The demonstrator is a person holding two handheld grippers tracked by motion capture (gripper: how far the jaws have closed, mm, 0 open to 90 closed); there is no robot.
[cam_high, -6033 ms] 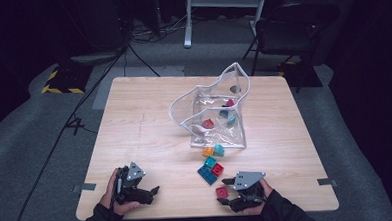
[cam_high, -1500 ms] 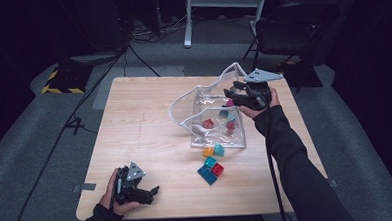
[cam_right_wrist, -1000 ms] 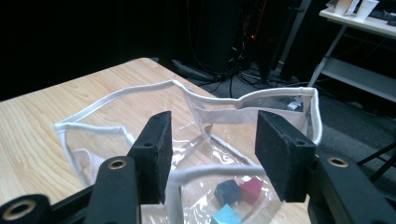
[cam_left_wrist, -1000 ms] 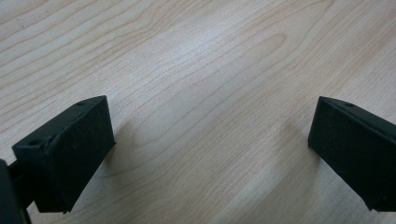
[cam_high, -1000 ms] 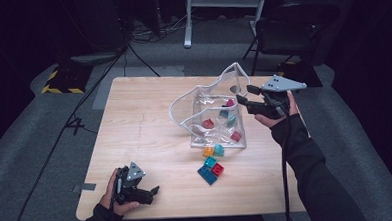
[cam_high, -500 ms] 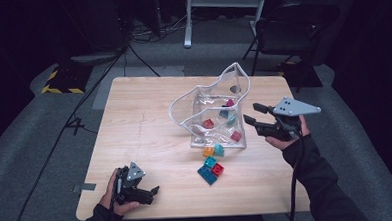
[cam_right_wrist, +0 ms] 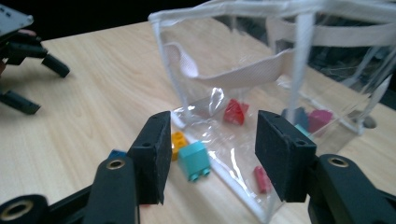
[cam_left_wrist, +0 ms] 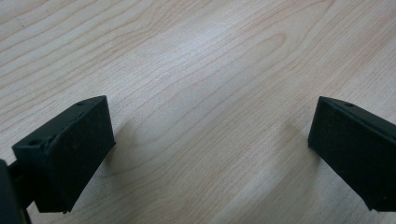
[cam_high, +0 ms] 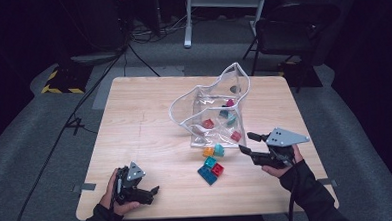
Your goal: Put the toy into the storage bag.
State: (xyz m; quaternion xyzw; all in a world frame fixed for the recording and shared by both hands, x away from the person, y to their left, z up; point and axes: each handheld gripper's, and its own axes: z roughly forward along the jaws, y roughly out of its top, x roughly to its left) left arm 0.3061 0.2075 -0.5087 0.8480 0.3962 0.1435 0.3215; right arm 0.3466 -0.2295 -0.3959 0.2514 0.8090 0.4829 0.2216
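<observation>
The pale wood-grain desk (cam_high: pixel 149 122) carries a clear plastic pouch with white fabric trim (cam_high: pixel 211 97). Inside it lie small plastic bricks in red (cam_high: pixel 208 123), teal (cam_high: pixel 231 120) and magenta (cam_high: pixel 229 103). Outside it lie an orange brick (cam_high: pixel 208 151), a turquoise brick (cam_high: pixel 218 149) and a blue, teal and red brick cluster (cam_high: pixel 210 169). Both matte black grippers (cam_high: pixel 249 143) (cam_high: pixel 152 192) carry grey plates.

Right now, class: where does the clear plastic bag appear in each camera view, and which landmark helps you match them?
High view: the clear bag stands near the middle of the table, slightly right of centre.
Right gripper view: the bag sits upper right, beyond the right claw.
Left gripper view: the left claw faces bare table wood.
Landmark: the teal brick just outside the bag.
</observation>
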